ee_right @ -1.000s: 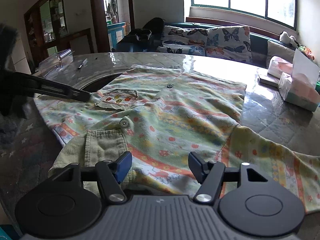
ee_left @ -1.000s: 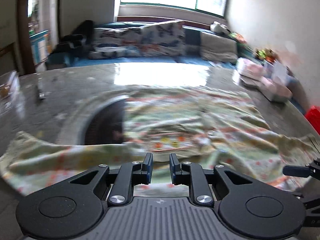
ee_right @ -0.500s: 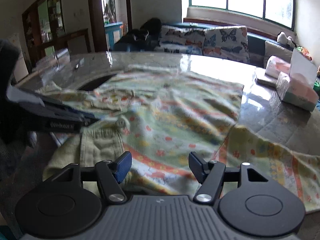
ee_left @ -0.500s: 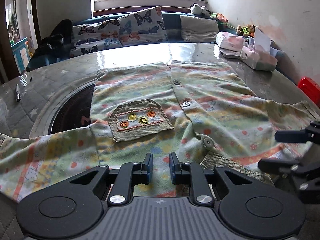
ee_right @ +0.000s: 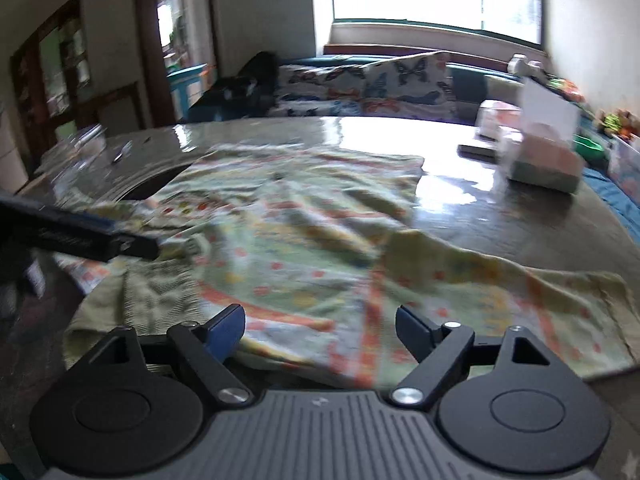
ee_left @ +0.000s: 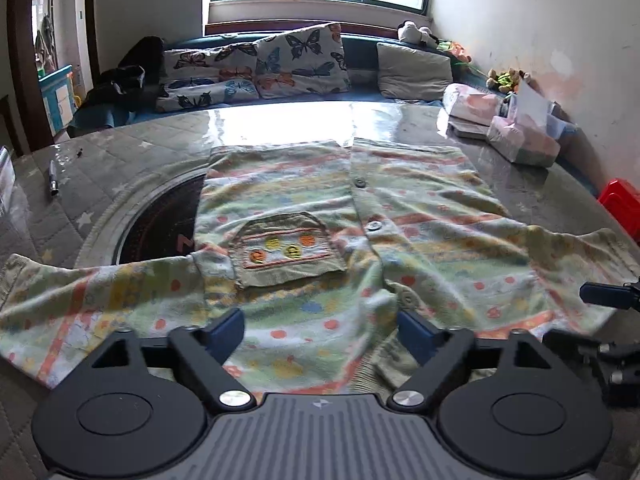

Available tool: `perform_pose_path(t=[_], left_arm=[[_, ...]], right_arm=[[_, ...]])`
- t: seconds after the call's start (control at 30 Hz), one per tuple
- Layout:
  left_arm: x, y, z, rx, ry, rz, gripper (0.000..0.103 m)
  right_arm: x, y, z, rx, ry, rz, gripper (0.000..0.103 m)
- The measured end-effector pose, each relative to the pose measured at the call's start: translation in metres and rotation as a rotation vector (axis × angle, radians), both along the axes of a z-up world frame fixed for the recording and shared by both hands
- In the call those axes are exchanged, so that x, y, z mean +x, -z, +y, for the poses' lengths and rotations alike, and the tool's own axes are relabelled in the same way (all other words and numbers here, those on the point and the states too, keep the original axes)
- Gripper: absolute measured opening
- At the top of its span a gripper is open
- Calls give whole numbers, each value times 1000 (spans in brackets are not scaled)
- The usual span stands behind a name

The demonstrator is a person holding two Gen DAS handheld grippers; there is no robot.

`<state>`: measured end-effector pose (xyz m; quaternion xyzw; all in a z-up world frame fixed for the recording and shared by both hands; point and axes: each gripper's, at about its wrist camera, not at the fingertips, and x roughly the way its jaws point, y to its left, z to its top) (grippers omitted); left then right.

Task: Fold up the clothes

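A pale green child's shirt with orange dots, a front pocket and buttons lies spread flat on the table, collar end near me and both sleeves stretched out. My left gripper hovers open over the collar edge, holding nothing. In the right wrist view the same shirt looks blurred, and my right gripper stands open above the near hem by the right sleeve. The left gripper's finger pokes in from the left there. The right gripper's fingers show at the left view's right edge.
The table is glossy, with a round dark inset partly under the shirt. A pen lies at the far left. Tissue packs sit at the far right. A sofa with butterfly cushions runs behind. A red stool stands at the right.
My left gripper has opened from shut and let the shirt lie flat. The right gripper stays open and has swung to the right; its view is blurred by motion.
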<state>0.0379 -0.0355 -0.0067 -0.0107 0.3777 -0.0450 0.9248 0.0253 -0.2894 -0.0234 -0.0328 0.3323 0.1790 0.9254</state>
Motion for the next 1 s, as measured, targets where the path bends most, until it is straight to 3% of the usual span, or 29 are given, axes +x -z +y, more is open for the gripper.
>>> perform_pose_path(t=[0.1,0.27,0.57,1.0], left_arm=[[-3,-3,-8,-2,16,-8,98],[-6,-7,-17,-11,43,-18,103],[-7,-4,-23,-18,38,10,103],[-5,1,-27,-11,18,43,103]], right_arm=[[4,0,-24,-2,80,-9,86],[12,2,-69,-36,218,-29,86],[27,13,-145,-88,450,-29,84],[34,25,-173,-78,495,-15,69]])
